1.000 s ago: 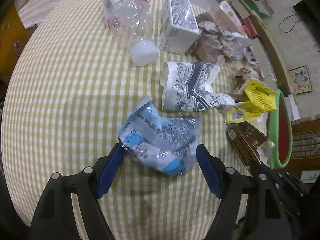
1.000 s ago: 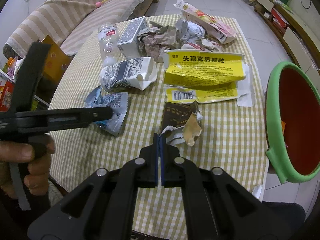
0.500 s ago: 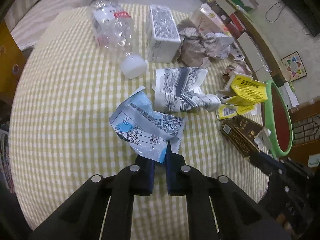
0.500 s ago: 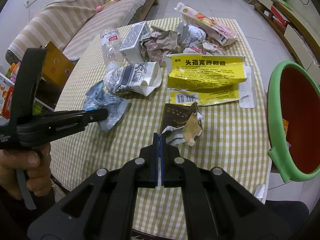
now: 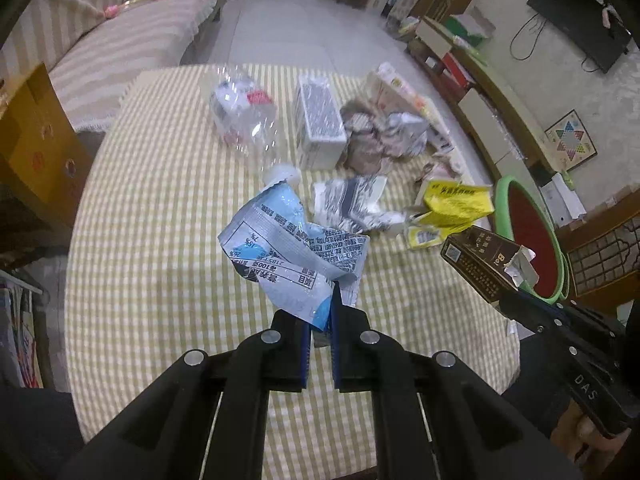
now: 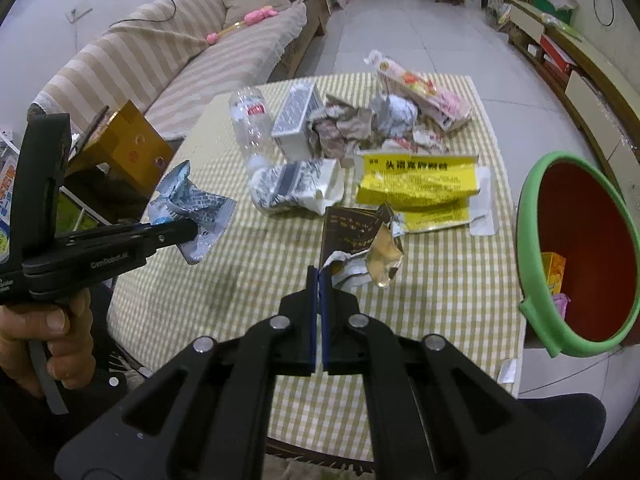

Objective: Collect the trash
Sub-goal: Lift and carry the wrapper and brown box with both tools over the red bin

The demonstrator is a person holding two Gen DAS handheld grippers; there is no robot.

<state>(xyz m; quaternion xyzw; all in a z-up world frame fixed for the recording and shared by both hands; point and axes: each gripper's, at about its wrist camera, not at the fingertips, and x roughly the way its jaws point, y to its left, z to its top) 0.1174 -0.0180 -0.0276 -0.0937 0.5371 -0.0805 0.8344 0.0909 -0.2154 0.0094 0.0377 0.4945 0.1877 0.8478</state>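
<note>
Left tool (image 5: 320, 320) pinches crumpled blue wrapper (image 5: 292, 252); right tool (image 6: 319, 280) clamps torn brown box (image 6: 352, 232).

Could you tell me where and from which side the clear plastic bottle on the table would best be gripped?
Probably at the neck just behind the white cap, coming from above. The clear plastic bottle lies on its side with the cap pointing toward the near edge, and its body looks wide and slippery. The grey carton lies close on its right, so closing the fingers across the narrow neck leaves the most room.
</note>
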